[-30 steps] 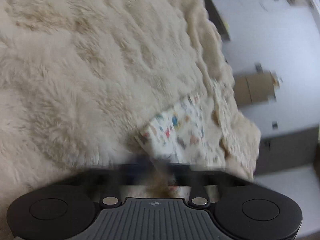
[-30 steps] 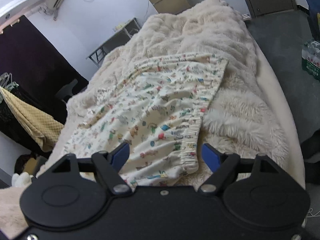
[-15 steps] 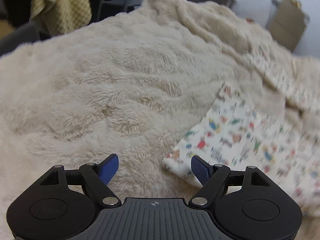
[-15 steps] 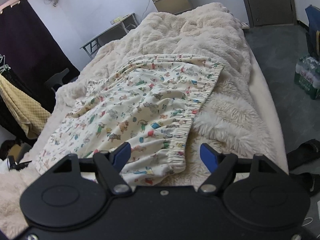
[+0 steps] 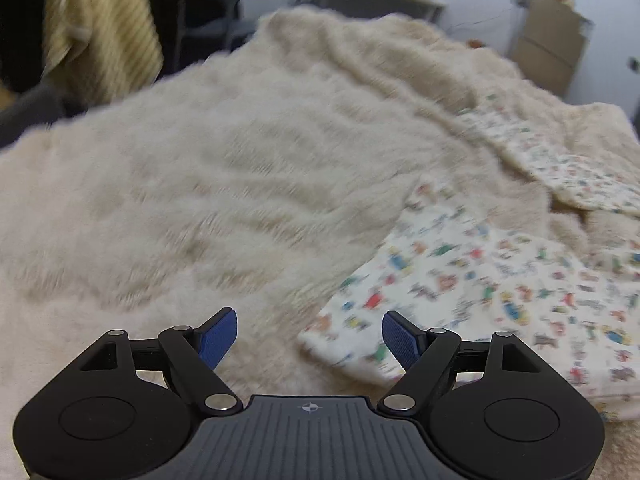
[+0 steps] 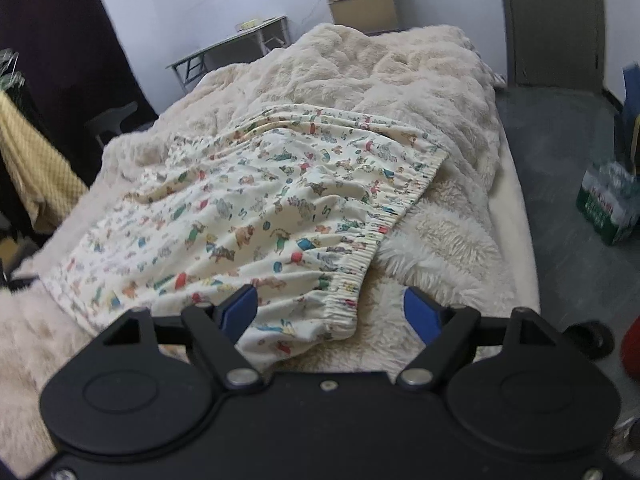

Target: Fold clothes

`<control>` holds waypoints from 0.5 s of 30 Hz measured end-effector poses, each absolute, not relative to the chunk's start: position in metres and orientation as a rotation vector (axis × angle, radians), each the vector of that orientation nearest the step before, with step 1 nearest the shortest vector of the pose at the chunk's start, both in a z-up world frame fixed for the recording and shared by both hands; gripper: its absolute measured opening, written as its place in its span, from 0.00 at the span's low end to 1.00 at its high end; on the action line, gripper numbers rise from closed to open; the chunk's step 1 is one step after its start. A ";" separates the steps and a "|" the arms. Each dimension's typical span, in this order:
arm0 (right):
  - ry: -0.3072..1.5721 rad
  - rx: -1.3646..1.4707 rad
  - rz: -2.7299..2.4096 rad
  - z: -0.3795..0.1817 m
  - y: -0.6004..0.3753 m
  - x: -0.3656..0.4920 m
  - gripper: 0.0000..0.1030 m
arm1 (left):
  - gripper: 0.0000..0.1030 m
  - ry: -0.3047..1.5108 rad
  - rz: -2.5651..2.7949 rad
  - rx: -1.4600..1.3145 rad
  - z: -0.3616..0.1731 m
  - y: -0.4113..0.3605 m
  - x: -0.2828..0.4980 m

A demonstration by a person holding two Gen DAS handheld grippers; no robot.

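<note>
No writing is coming through clearly anywhere: the green pack of bottles sitting on the floor by the bed is carrying a label, but it is too blurred to read. Only the right wrist view is taking in that pack, the dark door and the whole spread of the printed garment, which is lying flat across the fluffy cream blanket on the bed, its gathered elastic edge running toward the right tool. The left wrist view is showing just a lower corner of the garment, plus a yellow towel hanging at the far left. The left tool is hovering released over the blanket, its jaws having just been opening, with the garment corner beside the right-hand pad and nothing between them. The right tool's jaws have also just been widening, standing apart above the garment's near corner without pressing on it.
</note>
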State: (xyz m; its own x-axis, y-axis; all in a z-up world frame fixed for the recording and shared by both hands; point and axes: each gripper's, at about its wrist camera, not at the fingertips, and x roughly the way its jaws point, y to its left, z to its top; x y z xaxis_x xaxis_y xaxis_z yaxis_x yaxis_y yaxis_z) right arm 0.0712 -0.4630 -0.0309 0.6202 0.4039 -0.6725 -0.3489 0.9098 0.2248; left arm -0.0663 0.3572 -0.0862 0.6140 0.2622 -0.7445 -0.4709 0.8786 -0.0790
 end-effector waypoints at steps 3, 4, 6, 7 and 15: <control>0.731 -0.019 0.513 -0.022 -0.457 0.053 0.79 | 0.76 0.741 0.322 -0.103 -0.066 0.325 -0.065; 0.702 -0.067 0.547 -0.018 -0.455 0.045 0.80 | 0.78 0.725 0.291 -0.053 -0.061 0.316 -0.064; 0.649 -0.168 0.595 -0.015 -0.449 0.031 0.80 | 0.87 0.699 0.208 0.027 -0.054 0.298 -0.064; 0.624 -0.218 0.616 -0.014 -0.447 0.024 0.80 | 0.93 0.678 0.135 0.082 -0.048 0.283 -0.065; 0.588 -0.393 0.655 -0.025 -0.435 0.007 0.80 | 0.97 0.620 -0.263 0.345 -0.043 0.222 -0.088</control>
State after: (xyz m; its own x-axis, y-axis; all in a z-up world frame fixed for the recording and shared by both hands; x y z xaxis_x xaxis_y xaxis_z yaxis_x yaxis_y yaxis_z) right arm 0.0067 -0.4354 -0.0253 0.6420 0.4514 -0.6197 -0.6649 0.7303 -0.1569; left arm -0.0878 0.2224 -0.0435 0.7835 -0.1371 -0.6061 0.3410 0.9102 0.2350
